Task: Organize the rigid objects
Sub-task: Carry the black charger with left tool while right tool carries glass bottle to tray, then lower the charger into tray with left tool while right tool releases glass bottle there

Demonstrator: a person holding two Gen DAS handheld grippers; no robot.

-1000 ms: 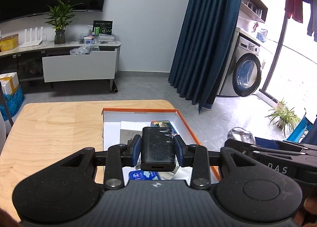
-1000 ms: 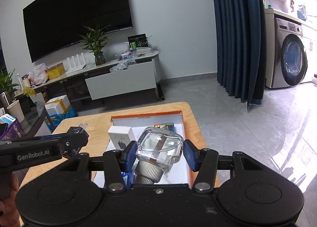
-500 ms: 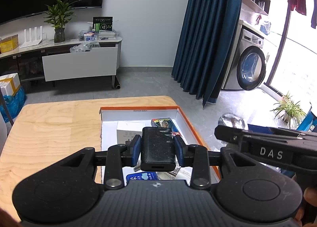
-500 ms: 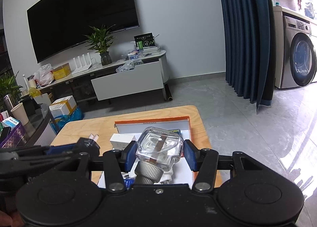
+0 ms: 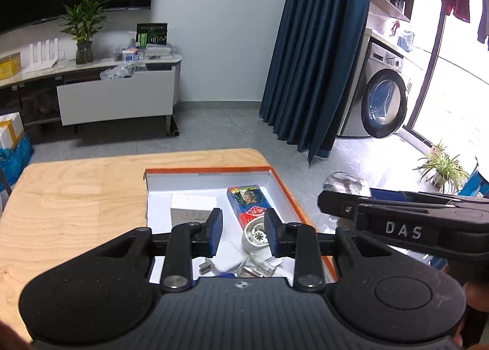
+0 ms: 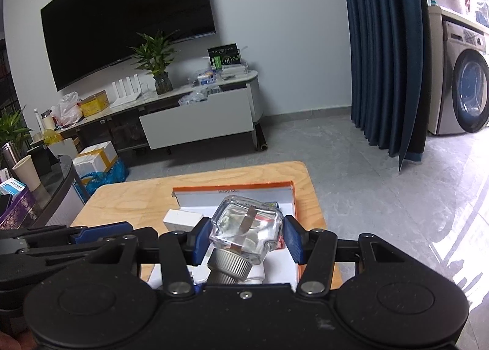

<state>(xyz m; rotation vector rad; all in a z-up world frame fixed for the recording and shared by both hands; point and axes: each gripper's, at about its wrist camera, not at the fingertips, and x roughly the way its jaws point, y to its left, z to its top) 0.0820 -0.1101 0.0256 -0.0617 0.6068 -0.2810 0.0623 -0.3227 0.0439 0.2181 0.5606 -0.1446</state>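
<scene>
Now our left tool (image 5: 241, 235) hovers released above the orange box (image 5: 282, 186), where several items already lie. Our right tool (image 6: 246, 238) grips the glass bottle (image 6: 246, 224) above that box; it remains to be placed.

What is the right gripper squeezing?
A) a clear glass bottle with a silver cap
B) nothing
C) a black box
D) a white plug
A: in the right wrist view, the right gripper has its blue pads pressed on both sides of a clear glass bottle with a ridged silver cap, held above the orange-edged box.
</scene>
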